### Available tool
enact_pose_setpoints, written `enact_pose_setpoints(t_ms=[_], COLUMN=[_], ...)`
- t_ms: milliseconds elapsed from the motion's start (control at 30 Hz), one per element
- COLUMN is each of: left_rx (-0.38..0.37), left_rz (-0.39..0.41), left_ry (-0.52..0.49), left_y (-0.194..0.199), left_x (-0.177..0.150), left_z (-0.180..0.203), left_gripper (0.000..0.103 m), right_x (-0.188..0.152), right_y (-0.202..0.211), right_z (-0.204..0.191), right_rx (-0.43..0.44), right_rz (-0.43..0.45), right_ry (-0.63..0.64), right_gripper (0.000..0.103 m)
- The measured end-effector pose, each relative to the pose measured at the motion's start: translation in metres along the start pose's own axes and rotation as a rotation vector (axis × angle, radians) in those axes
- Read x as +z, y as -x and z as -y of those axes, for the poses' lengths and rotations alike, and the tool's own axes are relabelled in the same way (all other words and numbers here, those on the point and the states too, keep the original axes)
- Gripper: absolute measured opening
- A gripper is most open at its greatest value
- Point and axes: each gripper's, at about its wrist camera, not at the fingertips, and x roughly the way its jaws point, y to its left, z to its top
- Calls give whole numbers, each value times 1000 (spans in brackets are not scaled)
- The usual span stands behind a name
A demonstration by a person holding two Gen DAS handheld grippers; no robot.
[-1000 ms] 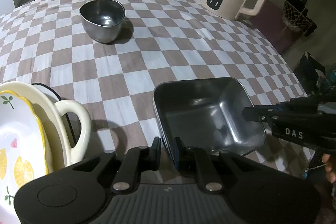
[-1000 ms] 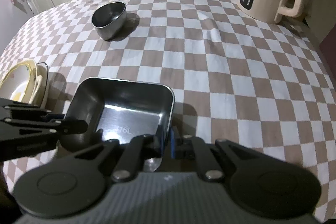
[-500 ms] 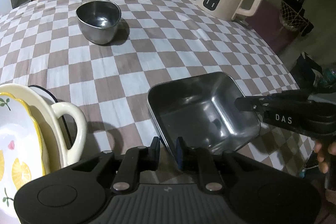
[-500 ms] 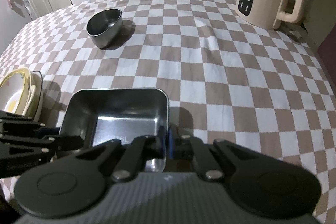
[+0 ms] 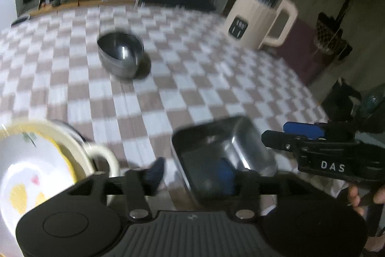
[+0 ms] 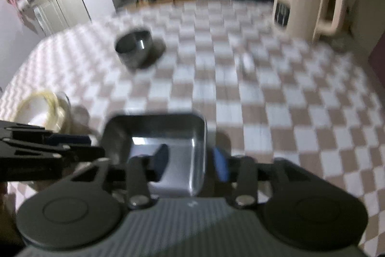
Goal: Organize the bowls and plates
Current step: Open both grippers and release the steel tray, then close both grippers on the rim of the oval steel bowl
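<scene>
We have both grippers spread around the square steel tray (image 6: 166, 139), which sits on the checked tablecloth (image 6: 264, 112) and serves as our landmark. Our right gripper (image 6: 190, 161) stands open, one finger (image 6: 160, 160) inside the tray and the other just outside its right wall, so the wall runs between them with a gap on each side. Our left gripper (image 5: 191, 172) is likewise open, straddling the tray's left wall, one finger (image 5: 154, 172) outside it and the other over the tray floor. Neither grips anything. To the left of the tray, just beside it, stands the stack of cream and yellow-patterned dishes (image 5: 36, 160), the handle of one pointing toward the tray. Far beyond the tray, well apart from it, rests the round steel bowl (image 5: 120, 57), and farther off to the right the cream kettle (image 5: 259, 21). Both views are smeared with motion, so fine contact is hard to judge. We judge the main risk to be a careless close or pull: a finger inside the thin wall could catch its rim and drag or tip the tray, and a skid leftward would knock it against the stacked dishes. The slick steel would also slide easily on the cloth if we pinch only one side.
</scene>
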Motion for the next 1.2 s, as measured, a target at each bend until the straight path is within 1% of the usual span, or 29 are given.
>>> enact_pose_setpoints(t_ms=[33,100,167,233,267,333,467,567,633,733,833,867,933,967,1033,1100,1167,1200], left_rx=[8,49,85,122,142,172,207,245,281,306,329,337,353,358,351,351,374,368], left_rz=[27,76,118,156,171,181,173,184,180,145,96,87,76,73,61,42,26,17], left_ry=[-17,-53,-73,-70,-68,-70,-80,-88,-98,-124,-171,-185,-209,-213,-215,-221,-218,-210], left_y=[9,22,31,36,36,34,17,1,-14,-40,-71,-80,-97,-103,-115,-127,-137,-140], left_x=[7,20,35,51,58,74,108,132,149,170,183,186,191,192,194,195,195,195], left_z=[-1,-6,-15,-30,-35,-49,-79,-100,-110,-121,-125,-126,-128,-129,-132,-135,-139,-141], left_gripper=[79,84,88,101,102,103,103,103,103,103,103,102,101,101,99,98,97,97], right_x=[3,9,18,29,34,47,73,87,93,102,108,110,109,110,108,105,105,104], right_y=[6,13,13,7,4,-7,-35,-62,-82,-112,-137,-145,-156,-163,-173,-178,-181,-180], right_z=[-2,-5,-11,-18,-21,-29,-43,-47,-48,-46,-44,-44,-48,-49,-51,-55,-60,-60], right_rx=[6,23,40,74,91,121,168,173,171,184,172,156,127,118,120,130,123,117], right_rz=[30,83,113,119,125,122,129,109,79,37,-8,-21,-47,-63,-99,-130,-140,-138], right_ry=[-8,-38,-68,-92,-104,-139,-236,-296,-369,-491,-566,-580,-598,-606,-616,-606,-584,-573], right_gripper=[63,70,72,73,73,75,75,75,75,74,74,73,66,65,62,62,62,62])
